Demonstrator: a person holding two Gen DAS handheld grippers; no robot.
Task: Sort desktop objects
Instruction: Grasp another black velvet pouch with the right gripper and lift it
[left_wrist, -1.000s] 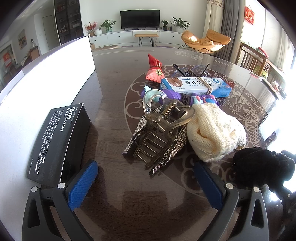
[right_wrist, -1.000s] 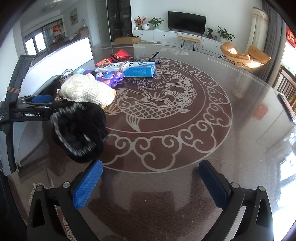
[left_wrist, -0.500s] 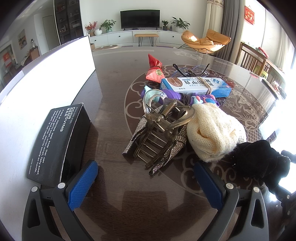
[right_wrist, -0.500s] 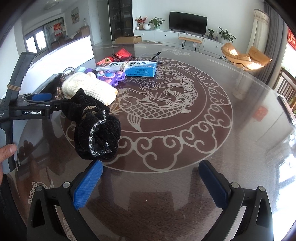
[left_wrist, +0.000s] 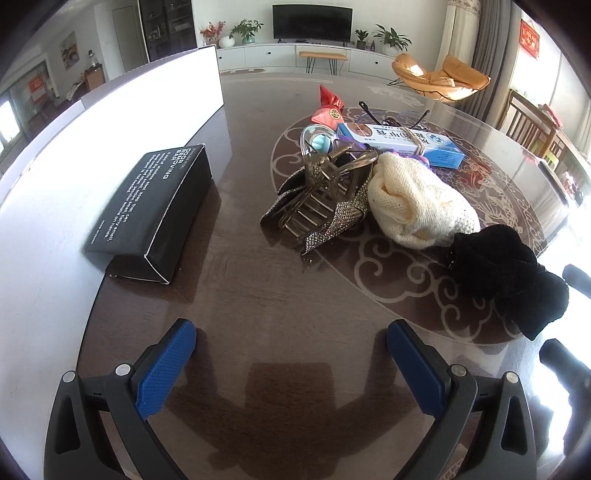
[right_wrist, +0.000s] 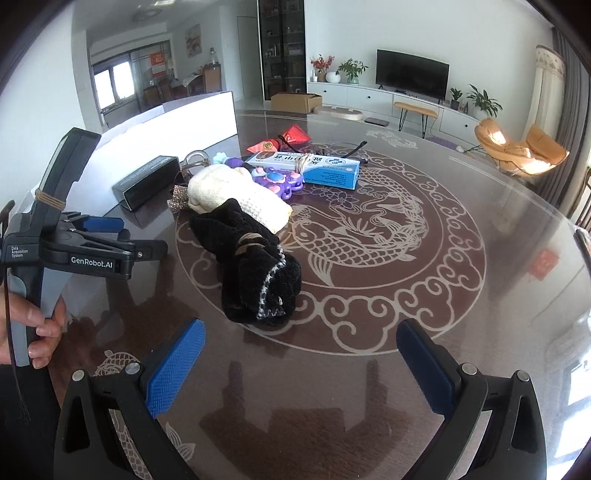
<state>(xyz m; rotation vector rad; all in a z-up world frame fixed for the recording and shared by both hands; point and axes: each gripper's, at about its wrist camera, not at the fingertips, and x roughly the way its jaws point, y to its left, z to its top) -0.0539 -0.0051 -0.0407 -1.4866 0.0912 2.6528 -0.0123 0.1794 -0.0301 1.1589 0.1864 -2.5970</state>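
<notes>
Black velvet scrunchie (right_wrist: 258, 273) lying loose on the dark counter (right_wrist: 369, 369), inside the pale ring pattern, its far end touching a cream knit hat (right_wrist: 236, 195). In the left wrist view, same scrunchie (left_wrist: 506, 273) at far right, hat (left_wrist: 413, 199) just beyond it. Left of the hat and touching it, a rhinestone hair claw (left_wrist: 321, 199), teeth pointing toward the camera. Behind the claw and hat, a clear clip with a teal piece (left_wrist: 317, 140), a purple toy (right_wrist: 275, 179), a blue-and-white box (left_wrist: 402, 142) bound with a rubber band, a red packet (left_wrist: 328, 107) and black-framed glasses (left_wrist: 391, 118) clustered close together. Well apart to the left, a black box (left_wrist: 151, 210) with white lettering, lying against a low white panel (left_wrist: 110, 122).

Right gripper (right_wrist: 301, 358) released, blue pads (right_wrist: 173, 369) wide apart, holding nothing, above bare counter just short of the scrunchie. Left gripper (left_wrist: 291, 358) likewise spread wide and empty, low over the counter, facing the claw. Seen from the right wrist, left gripper (right_wrist: 122, 236) side-on, a hand (right_wrist: 40, 325) wrapped round its grey handle.
</notes>
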